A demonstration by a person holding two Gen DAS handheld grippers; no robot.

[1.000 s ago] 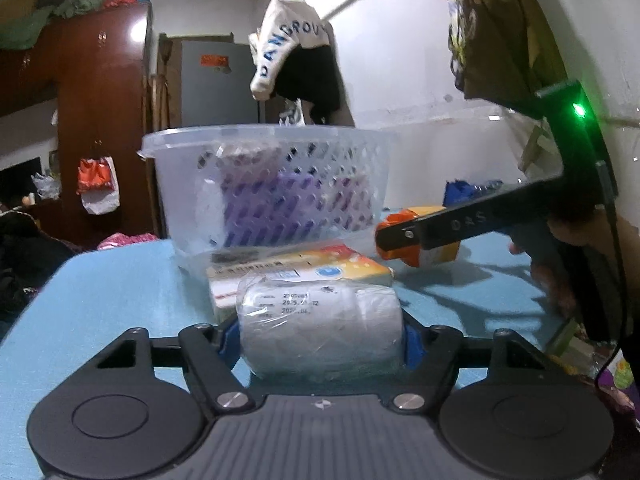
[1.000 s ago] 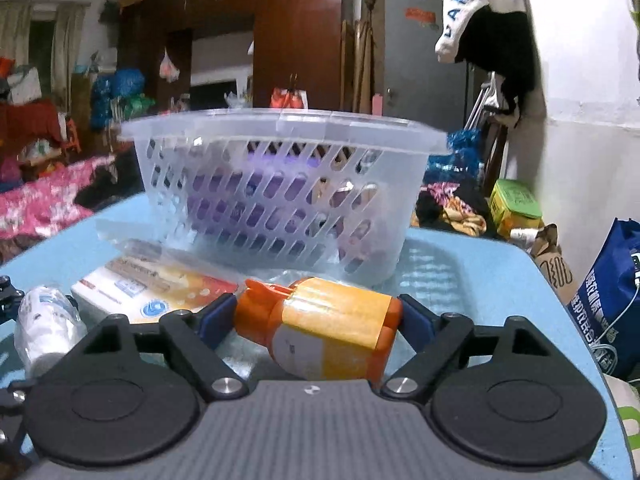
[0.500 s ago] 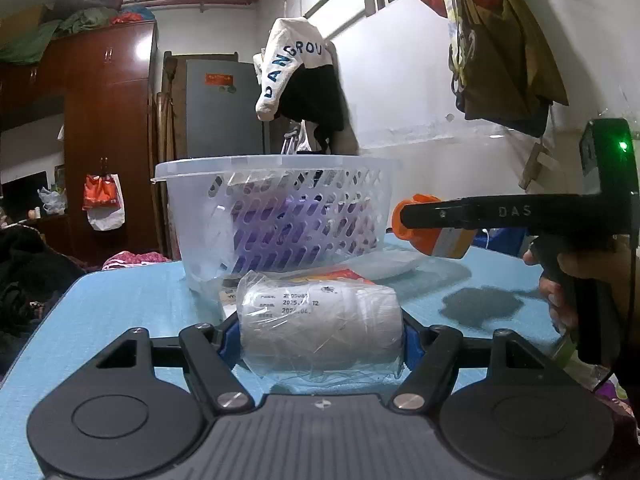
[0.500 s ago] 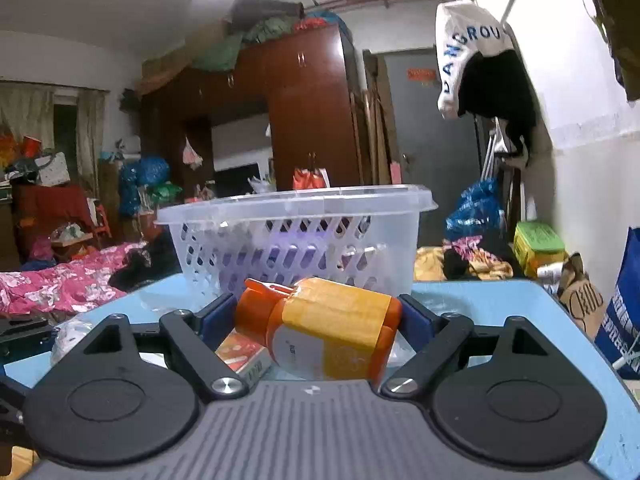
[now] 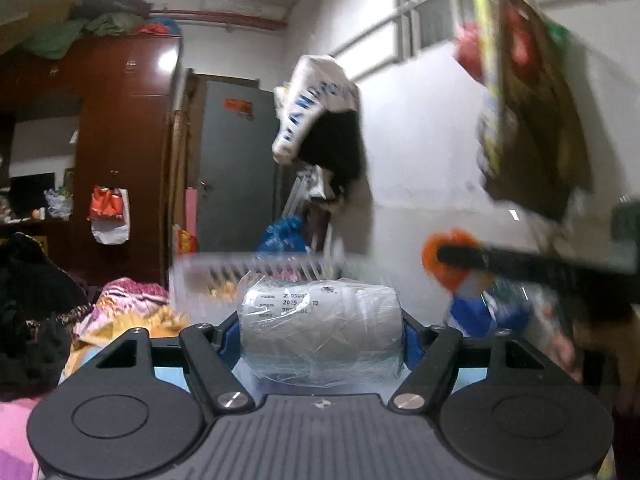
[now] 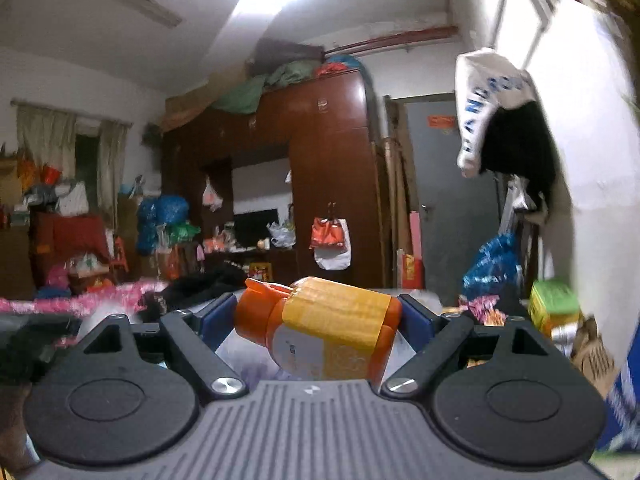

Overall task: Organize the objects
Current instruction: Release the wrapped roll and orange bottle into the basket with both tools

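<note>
Both grippers loaded, carry step toward the basket (image 5: 256, 268), judged. Left gripper (image 5: 320, 332) has its jaws clamped on a plastic-wrapped white roll (image 5: 320, 320), held crosswise: long axis runs 9-to-3 across the left wrist view, flat ends against the blue pads, printed date label facing up and toward the camera. Right gripper (image 6: 318, 322) has its jaws clamped on an orange bottle (image 6: 320, 328) with a yellow label, also lying sideways, axis roughly 9-to-3 with a slight tilt, cap pointing to 9 o'clock, base at 3. In the left view the basket rim sits just beyond the roll at 12 o'clock, blurred; the bottle's orange cap shows at 3 o'clock. To do this well: keep both grips firm, bring each item over the rim before lowering, then part the jaws only once the item is inside. The wrap looks slippery, so avoid tilting. Stagger the two drops so the grippers don't collide over the basket.
</note>
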